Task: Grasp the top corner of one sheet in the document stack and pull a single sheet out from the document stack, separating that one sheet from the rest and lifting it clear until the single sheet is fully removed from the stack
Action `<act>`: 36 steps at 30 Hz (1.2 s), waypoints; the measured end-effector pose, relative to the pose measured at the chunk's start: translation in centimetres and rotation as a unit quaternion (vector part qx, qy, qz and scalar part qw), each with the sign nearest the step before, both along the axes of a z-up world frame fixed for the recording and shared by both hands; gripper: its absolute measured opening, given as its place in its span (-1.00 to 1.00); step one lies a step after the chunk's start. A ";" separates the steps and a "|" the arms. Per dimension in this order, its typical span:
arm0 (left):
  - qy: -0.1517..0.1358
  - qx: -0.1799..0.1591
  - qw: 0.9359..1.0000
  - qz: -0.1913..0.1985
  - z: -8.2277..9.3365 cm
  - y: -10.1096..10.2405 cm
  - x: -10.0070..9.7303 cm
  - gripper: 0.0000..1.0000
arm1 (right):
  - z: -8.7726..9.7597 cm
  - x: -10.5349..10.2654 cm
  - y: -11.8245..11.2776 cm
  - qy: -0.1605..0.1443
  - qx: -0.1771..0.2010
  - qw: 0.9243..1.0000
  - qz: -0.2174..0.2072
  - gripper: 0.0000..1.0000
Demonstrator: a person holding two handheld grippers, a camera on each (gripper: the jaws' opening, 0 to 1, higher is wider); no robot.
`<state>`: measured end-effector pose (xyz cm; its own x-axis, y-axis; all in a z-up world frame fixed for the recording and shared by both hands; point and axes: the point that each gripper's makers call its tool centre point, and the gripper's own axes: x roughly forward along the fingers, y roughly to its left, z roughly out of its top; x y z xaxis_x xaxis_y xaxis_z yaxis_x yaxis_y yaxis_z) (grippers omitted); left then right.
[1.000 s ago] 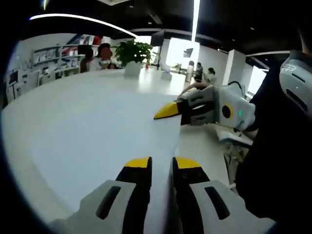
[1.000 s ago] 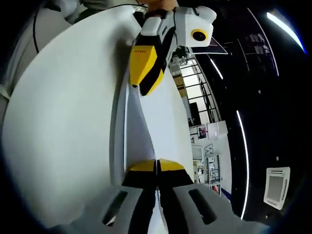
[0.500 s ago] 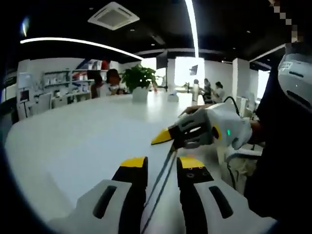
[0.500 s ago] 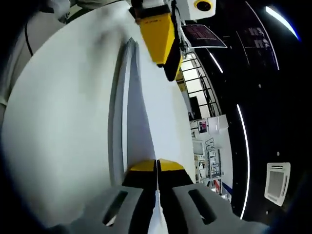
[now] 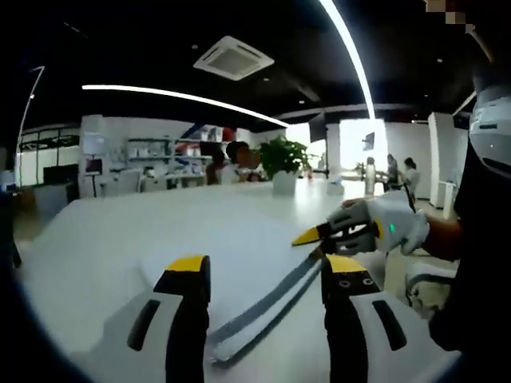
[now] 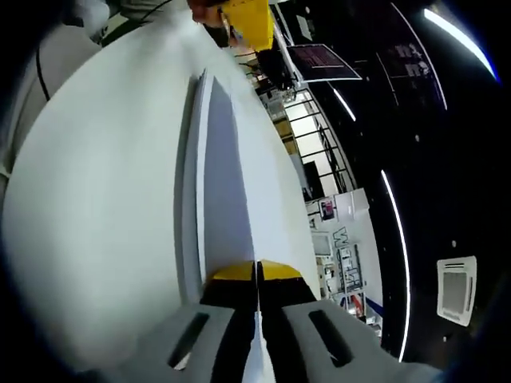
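The white document stack (image 5: 239,251) lies flat on a white table (image 5: 96,239). My right gripper (image 6: 257,273) is shut on the corner of one sheet (image 6: 227,183), which rises at a slant off the stack's edge (image 6: 189,207). From the left gripper view, that right gripper (image 5: 309,237) pinches the sheet (image 5: 267,307) seen edge-on, with a shaded gap under it. My left gripper (image 5: 266,269) stands open, its jaws wide on either side of the lifted edge and touching nothing. Its yellow fingertip (image 6: 249,20) shows at the top of the right gripper view.
A potted plant (image 5: 283,163) and seated people (image 5: 231,155) are at the table's far end, with shelves (image 5: 152,152) behind. The person's dark sleeve (image 5: 479,263) fills the right side. A white object (image 5: 423,283) sits at the table's right edge.
My left gripper has opened wider and drawn back from the sheet, sliding to the top edge of the right gripper view. The right gripper has stayed shut on the sheet, which now stands higher.
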<state>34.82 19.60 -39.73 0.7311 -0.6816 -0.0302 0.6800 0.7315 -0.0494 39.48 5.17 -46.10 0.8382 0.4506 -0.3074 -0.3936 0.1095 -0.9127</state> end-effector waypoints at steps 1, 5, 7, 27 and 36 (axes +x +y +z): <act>-0.002 -0.004 1.000 0.008 0.1 0.4 0.0 0.19 | 0.0 0.0 0.0 0.000 0.001 1.000 0.000 -0.97; 0.003 0.011 1.000 0.026 -0.4 1.5 -0.2 0.35 | 0.0 0.0 0.0 -0.002 -0.001 1.000 0.002 -0.97; 0.002 0.032 0.999 0.041 -0.9 2.3 -0.3 0.39 | -0.1 0.0 0.0 -0.002 -0.001 1.000 0.003 -0.97; 0.002 -0.013 0.997 0.075 -1.9 3.6 -2.5 0.42 | 0.3 0.0 -0.4 0.002 0.054 0.998 0.018 -0.97; 0.020 -0.001 0.998 0.067 -3.2 2.9 -3.3 0.41 | 0.4 0.1 -0.4 0.011 0.079 0.997 0.019 -0.96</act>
